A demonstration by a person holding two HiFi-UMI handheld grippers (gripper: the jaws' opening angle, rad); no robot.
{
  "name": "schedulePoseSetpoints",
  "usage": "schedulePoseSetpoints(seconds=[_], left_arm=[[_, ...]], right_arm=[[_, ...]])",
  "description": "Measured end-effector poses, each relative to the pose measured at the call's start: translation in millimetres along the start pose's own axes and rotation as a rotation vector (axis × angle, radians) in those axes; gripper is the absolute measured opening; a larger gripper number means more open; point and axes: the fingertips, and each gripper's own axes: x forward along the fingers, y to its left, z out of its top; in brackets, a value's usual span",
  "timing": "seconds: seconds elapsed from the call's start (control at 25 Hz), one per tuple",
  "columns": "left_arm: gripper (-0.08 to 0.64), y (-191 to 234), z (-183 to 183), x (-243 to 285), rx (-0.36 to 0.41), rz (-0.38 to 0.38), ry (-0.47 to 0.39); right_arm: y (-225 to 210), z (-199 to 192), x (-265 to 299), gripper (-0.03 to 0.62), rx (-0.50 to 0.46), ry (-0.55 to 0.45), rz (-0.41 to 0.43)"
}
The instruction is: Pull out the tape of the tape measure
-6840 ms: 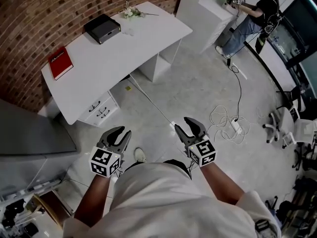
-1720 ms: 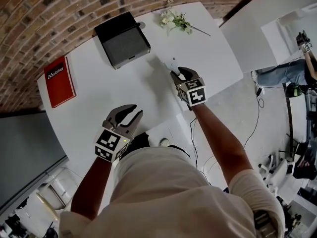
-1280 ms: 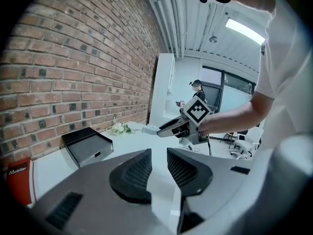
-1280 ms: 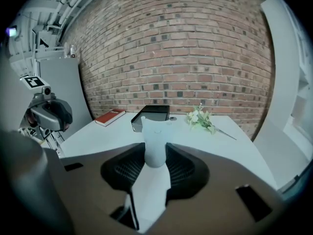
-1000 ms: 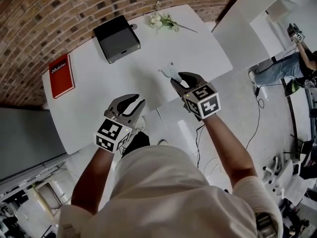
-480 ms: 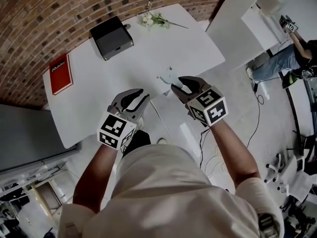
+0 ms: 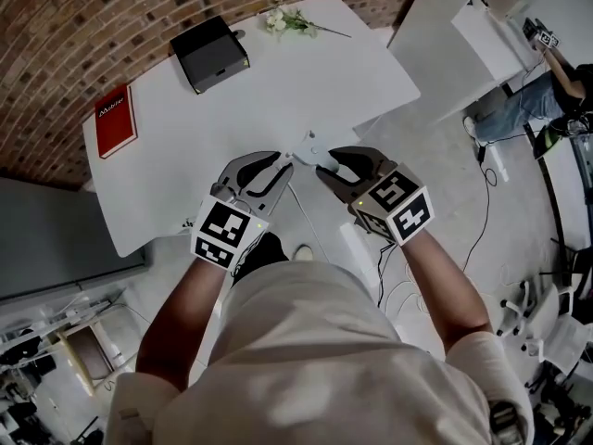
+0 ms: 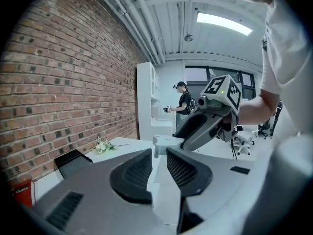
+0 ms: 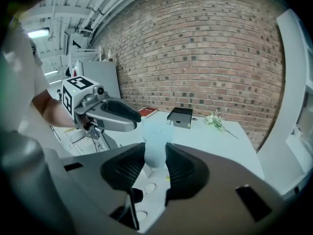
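A pale blue-white tape measure [image 7: 310,145] hangs in the air by the near edge of the white table [image 7: 185,128], with my right gripper [image 7: 326,160] shut on its body. In the right gripper view the case [image 9: 156,143] fills the gap between the pads. My left gripper [image 7: 283,163] stands open by a narrow gap, its tips right at the case's left corner. The left gripper view puts the case [image 8: 168,142] just past my own jaw tips [image 8: 159,153]. I cannot tell whether any tape is out.
On the table lie a black box [image 7: 211,52], a red book [image 7: 113,119] and a sprig of flowers [image 7: 287,21]. A shoe [image 7: 301,251] shows on the floor below. A second white desk and a person [image 7: 547,72] are at the far right.
The right gripper has drawn the tape measure back from over the table toward my body. The left gripper has closed in from the left until its tips meet the case.
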Motion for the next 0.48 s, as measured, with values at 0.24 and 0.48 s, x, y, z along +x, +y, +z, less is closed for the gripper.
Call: schedulePoseSetpoints(seconds=[0.24, 0.48], left_arm=[[0.091, -17.9, -2.5, -2.8, 0.014, -0.028, 0.005], [0.032, -33.7, -4.1, -4.9, 0.027, -0.042, 0.009]], right_arm=[[22.4, -11.0, -10.6, 0.137, -0.006, 0.011, 0.03], [26.5, -17.8, -20.3, 0.135, -0.011, 0.008, 0.04]])
